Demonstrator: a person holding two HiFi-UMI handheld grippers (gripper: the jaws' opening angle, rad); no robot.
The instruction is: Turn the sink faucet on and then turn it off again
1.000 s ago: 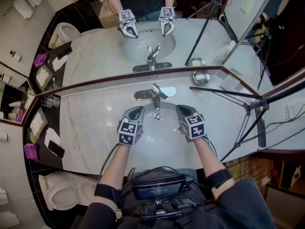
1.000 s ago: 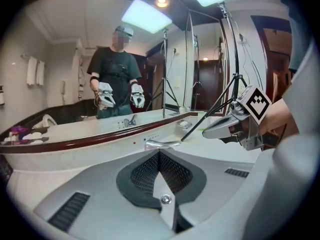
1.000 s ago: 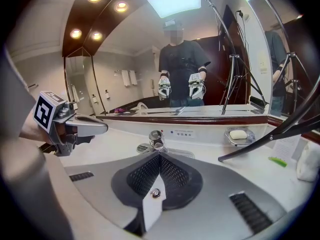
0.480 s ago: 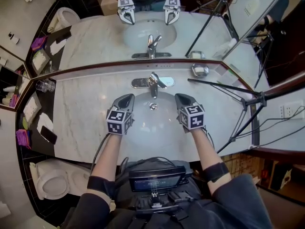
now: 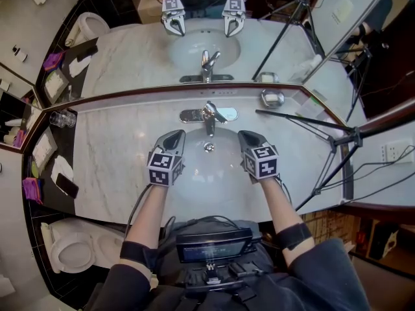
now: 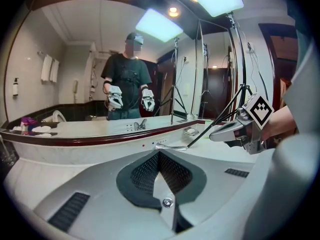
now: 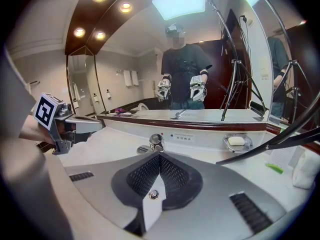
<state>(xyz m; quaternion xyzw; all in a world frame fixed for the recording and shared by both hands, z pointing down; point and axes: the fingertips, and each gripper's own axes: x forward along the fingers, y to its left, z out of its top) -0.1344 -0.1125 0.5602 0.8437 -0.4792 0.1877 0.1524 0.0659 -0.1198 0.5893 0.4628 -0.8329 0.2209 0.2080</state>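
Hovering over white oval sink basin [image 5: 207,177], flanking chrome lever faucet [image 5: 209,115]: left gripper [image 5: 177,134] and right gripper [image 5: 242,134] clenched empty, probably lining up.

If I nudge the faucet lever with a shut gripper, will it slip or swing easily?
The faucet lever looks like polished chrome, so a jaw would probably slide along it. It sits on a plate fixed to the marble counter, so it should pivot, not flex or tip.
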